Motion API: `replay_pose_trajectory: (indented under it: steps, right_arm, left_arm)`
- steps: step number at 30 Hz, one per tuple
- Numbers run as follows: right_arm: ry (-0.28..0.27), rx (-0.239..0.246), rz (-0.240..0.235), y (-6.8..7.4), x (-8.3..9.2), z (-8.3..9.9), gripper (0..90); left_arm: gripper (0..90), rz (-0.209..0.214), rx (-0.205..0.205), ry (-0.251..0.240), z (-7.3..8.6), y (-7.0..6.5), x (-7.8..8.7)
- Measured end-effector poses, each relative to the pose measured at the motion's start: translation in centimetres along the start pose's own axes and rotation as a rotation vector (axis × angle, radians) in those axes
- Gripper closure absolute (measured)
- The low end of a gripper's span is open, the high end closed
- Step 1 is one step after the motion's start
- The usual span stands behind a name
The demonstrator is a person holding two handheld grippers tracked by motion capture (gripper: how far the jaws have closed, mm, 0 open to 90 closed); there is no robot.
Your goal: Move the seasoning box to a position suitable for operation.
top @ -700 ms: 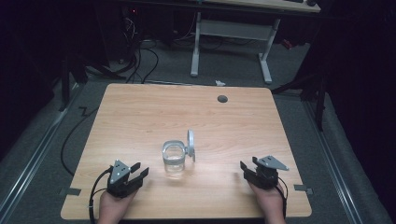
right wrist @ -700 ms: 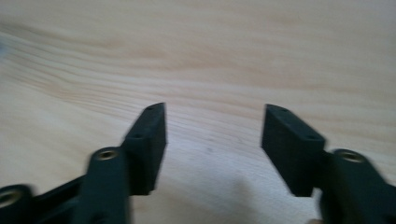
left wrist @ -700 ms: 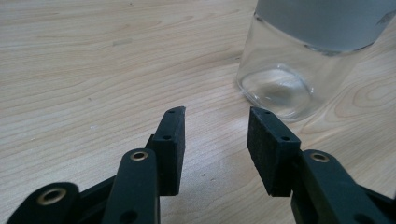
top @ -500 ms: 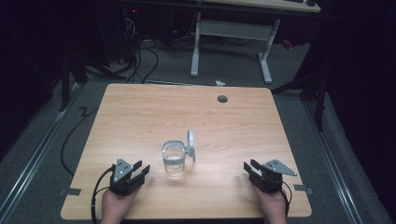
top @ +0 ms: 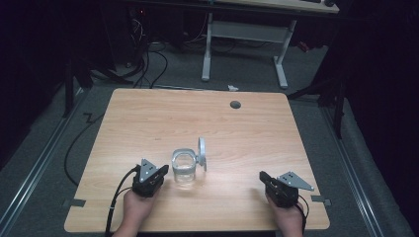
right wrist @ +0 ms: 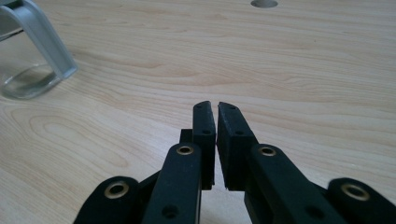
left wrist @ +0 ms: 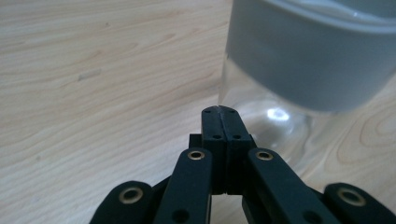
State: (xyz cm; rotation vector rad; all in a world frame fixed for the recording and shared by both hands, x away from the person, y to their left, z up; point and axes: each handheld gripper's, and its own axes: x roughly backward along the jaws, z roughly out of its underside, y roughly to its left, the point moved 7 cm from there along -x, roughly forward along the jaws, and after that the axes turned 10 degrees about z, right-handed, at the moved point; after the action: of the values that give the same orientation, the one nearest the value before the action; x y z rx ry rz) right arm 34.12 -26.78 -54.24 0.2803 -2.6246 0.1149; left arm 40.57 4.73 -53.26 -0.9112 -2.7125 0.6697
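My left gripper [top: 159, 174] sits low at the near left of the wooden table [top: 148, 118], jaws pressed fully together on nothing, tips just beside the glass jar [top: 185, 168] on its left side; in the left gripper view the jar [left wrist: 299, 56] looms right ahead, clear glass below a grey band, and I can't tell that anything is inside. The jar's grey lid [top: 201, 154] stands flipped up on its right side. My right gripper [top: 263, 177] is well apart at the near right, jaws nearly closed with a thin slit, holding nothing.
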Motion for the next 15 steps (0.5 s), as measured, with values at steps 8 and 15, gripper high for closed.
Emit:
replay_pose_trajectory:
  steps: [8,15]
  right_arm:
    - [0.015,0.014,-0.05,1.1,-0.7,0.4,83.9]
    - [0.011,0.011,-0.046,0.5,-0.4,0.5,84.1]
  left_arm:
    - [90.0,0.001,0.009,-0.008,0.5,-1.5,0.7]
    - [90.0,0.094,0.011,0.027,2.1,-5.7,0.9]
